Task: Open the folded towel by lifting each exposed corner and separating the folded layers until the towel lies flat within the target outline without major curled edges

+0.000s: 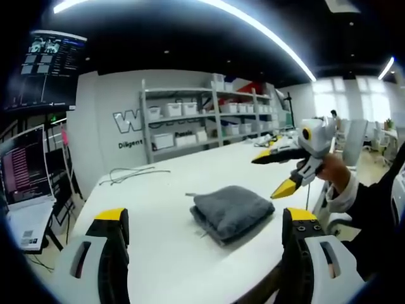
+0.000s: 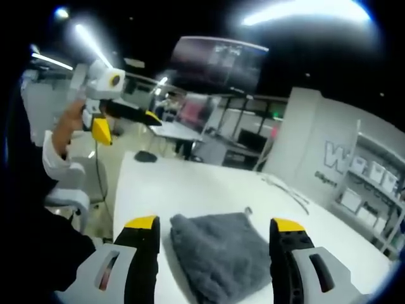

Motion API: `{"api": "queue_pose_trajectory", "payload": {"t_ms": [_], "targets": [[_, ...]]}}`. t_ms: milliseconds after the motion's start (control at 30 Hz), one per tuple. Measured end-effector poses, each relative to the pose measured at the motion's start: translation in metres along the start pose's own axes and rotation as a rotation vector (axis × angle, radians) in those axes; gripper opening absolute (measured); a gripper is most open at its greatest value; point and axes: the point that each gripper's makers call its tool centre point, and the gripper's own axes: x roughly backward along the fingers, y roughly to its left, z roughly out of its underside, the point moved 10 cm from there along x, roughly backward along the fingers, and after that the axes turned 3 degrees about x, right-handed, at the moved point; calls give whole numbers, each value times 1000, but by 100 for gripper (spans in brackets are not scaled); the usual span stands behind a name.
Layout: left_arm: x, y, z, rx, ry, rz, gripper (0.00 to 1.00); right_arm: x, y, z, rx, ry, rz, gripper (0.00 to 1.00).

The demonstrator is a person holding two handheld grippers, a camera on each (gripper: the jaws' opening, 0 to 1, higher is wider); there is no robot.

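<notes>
the grey towel [image 1: 231,212] lies folded on the white desk [image 1: 164,190], just ahead of and between both tongs. left tongs [image 1: 205,228] and right tongs [image 2: 214,235] are wide open and hold nothing. best to lower slowly, pinch only the top layer at a near corner.

Left gripper [image 1: 205,221] fingers spread; right gripper [image 2: 215,231] fingers spread, both raised.

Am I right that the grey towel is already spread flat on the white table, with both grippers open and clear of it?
Not quite: the towel is still folded in layers, as the left gripper view shows. The rest holds: it lies on the white table, and the left gripper and right gripper are open, clear of it.
</notes>
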Motion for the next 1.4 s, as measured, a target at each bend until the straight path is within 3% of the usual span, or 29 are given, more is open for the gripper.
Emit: {"api": "queue_pose_trajectory", "payload": {"t_ms": [400,833,1033,1400], "targets": [[4,-3,-1,-10,5,3,99,-6,4,4,53,23,-5,67],[5,-2,-1,-10,11,0,99,-10,8,2,15,-19,-10,68],[5,-2,0,-10,12,-1,99,-10,8,2,3,-30,-7,63],[5,-1,1,-7,15,-3,99,-13,6,6,4,9,16,61]]}}
